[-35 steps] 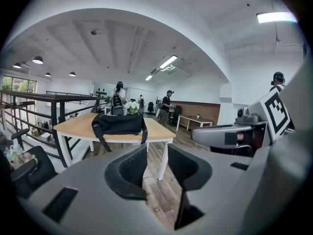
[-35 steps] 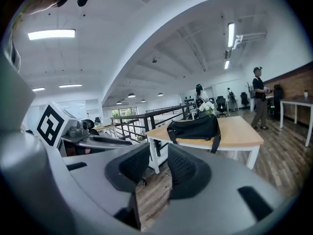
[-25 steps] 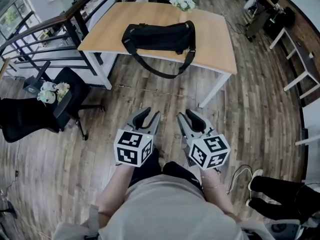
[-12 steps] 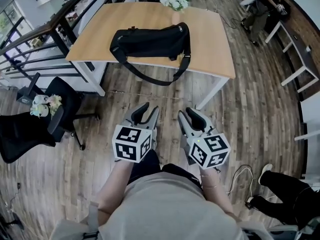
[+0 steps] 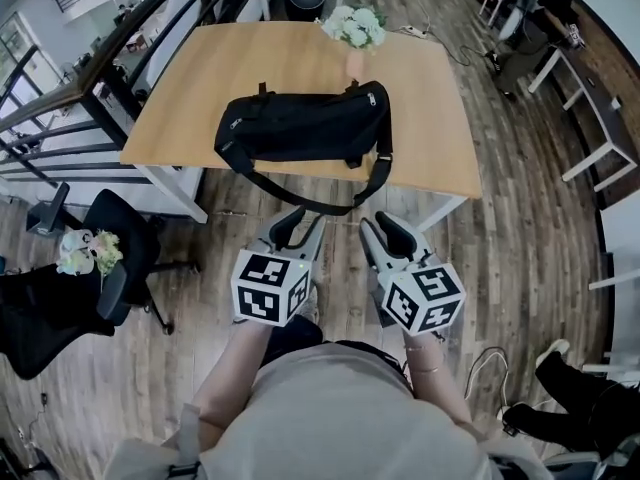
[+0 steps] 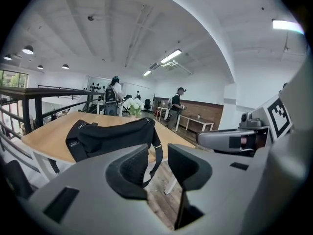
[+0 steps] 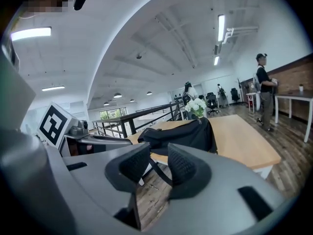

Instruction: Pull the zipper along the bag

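Both tongs are held side by side, tips pointing at the worktop (image 5: pixel 430 118). The left tongs (image 5: pixel 298 230) stand moderately apart with nothing between the pads. The right tongs (image 5: pixel 381 232) show the same moderate gap and are also empty. Each gripper view confirms this: only wooden floor and a hanging strap (image 5: pixel 310 200) show through the gap.

The black bag (image 5: pixel 305 128) lies lengthwise on the worktop ahead of both tongs, clear of their tips. It sits a little more in front of the left tongs than the right. Its strap loops over the near edge of the worktop, just beyond the tips. The zipper is too small to pick out in any view.

The head view alone shows the whole layout from above. A bunch of white flowers (image 5: pixel 353 26) stands at the far edge, beyond the bag. A dark railing (image 5: pixel 90 98) runs off to the left of the left tongs. A black office chair (image 5: pixel 60 298) stands on the floor out to that side.

The left gripper view looks at the bag's end nearly level and catches the right tongs at its right edge. It also shows two people standing far behind the worktop, whom the head view does not show there.

The right gripper view catches the left tongs at its left edge. A person (image 7: pixel 264 89) stands by a bench far to the right of the worktop.
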`<act>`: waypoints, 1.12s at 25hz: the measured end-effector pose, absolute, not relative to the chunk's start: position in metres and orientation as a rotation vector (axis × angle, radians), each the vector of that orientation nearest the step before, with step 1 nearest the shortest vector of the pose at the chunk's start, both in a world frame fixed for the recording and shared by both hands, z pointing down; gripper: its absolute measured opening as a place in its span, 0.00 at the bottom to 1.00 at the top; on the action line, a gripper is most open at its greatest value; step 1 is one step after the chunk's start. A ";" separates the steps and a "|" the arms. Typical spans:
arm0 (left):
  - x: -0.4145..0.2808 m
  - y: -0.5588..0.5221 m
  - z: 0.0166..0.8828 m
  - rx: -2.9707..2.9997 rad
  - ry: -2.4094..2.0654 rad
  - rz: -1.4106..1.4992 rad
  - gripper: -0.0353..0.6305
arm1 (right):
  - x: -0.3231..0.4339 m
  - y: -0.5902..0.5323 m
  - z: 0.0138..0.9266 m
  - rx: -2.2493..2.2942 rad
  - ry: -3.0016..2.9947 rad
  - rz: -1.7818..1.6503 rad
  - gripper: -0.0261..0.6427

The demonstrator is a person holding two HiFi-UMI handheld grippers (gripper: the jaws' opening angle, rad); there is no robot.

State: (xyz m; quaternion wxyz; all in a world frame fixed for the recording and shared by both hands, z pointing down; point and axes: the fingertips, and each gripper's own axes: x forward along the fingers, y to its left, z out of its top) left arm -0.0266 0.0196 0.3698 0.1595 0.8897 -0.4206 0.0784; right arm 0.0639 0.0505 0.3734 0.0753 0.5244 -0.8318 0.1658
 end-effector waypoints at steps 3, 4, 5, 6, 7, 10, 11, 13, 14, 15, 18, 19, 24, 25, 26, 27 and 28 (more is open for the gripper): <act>-0.029 -0.015 0.365 2.553 -1.186 0.219 0.26 | 0.060 0.017 0.370 1.584 -2.485 0.494 0.20; -0.030 -0.025 0.365 2.556 -1.179 0.221 0.26 | 0.058 0.007 0.370 1.586 -2.483 0.493 0.20; -0.030 -0.034 0.366 2.560 -1.172 0.224 0.26 | 0.057 -0.003 0.369 1.588 -2.482 0.492 0.20; -0.030 -0.043 0.366 2.565 -1.165 0.227 0.26 | 0.056 -0.011 0.370 1.593 -2.481 0.492 0.20; -0.030 -0.052 0.366 2.569 -1.160 0.230 0.26 | 0.056 -0.020 0.370 1.599 -2.479 0.491 0.20; -0.028 -0.077 0.368 2.583 -1.135 0.236 0.26 | 0.057 -0.043 0.373 1.626 -2.466 0.498 0.20; -0.027 -0.084 0.369 2.588 -1.126 0.239 0.26 | 0.057 -0.050 0.374 1.635 -2.461 0.502 0.20; -0.025 -0.096 0.372 2.593 -1.105 0.249 0.26 | 0.058 -0.061 0.376 1.653 -2.451 0.511 0.20; -0.023 -0.100 0.373 2.594 -1.094 0.254 0.26 | 0.058 -0.064 0.376 1.660 -2.446 0.516 0.20; -0.022 -0.104 0.375 2.595 -1.084 0.258 0.26 | 0.059 -0.067 0.377 1.666 -2.440 0.522 0.20; -0.017 -0.111 0.381 2.586 -1.056 0.270 0.26 | 0.062 -0.072 0.385 1.666 -2.412 0.549 0.20; -0.016 -0.112 0.384 2.580 -1.047 0.276 0.26 | 0.063 -0.073 0.388 1.666 -2.401 0.560 0.20; -0.010 -0.114 0.397 2.554 -1.016 0.302 0.26 | 0.071 -0.076 0.394 1.681 -2.371 0.597 0.20; -0.009 -0.114 0.398 2.548 -1.013 0.306 0.26 | 0.071 -0.078 0.395 1.676 -2.370 0.602 0.20; -0.009 -0.114 0.400 2.541 -1.013 0.311 0.26 | 0.071 -0.079 0.397 1.669 -2.369 0.608 0.20; -0.009 -0.114 0.402 2.534 -1.016 0.314 0.26 | 0.071 -0.081 0.399 1.662 -2.370 0.613 0.20; -0.010 -0.116 0.404 2.527 -1.023 0.317 0.26 | 0.071 -0.083 0.400 1.655 -2.373 0.617 0.20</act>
